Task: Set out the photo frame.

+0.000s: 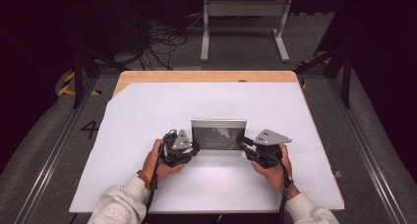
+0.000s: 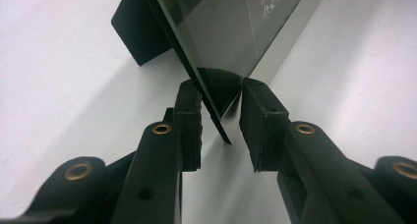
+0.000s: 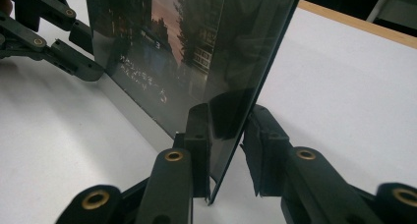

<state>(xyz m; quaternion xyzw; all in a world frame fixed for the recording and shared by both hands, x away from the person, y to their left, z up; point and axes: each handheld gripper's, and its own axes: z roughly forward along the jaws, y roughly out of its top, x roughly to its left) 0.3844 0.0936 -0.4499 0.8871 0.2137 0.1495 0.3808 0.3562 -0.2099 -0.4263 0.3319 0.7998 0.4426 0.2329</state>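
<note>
A picture frame (image 1: pixel 218 136) stands upright near the middle of the white sheet (image 1: pixel 147 111) that covers the wooden table (image 1: pixel 196 76), between the two grippers. Its glass shows a dark city scene with a line of small pale writing, too small and blurred to read. In the left gripper view the picture frame (image 2: pixel 221 42) is cut off by the top edge, and a black prop (image 2: pixel 140 35) juts from its back.

The left gripper (image 1: pixel 189 148) has the frame's left edge between its jaws; they stand apart, with a gap on at least one side of the glass. The right gripper (image 1: pixel 246 146) has the right edge between its jaws, which also stand apart; whether the near pad touches the glass is hard to tell.
</note>
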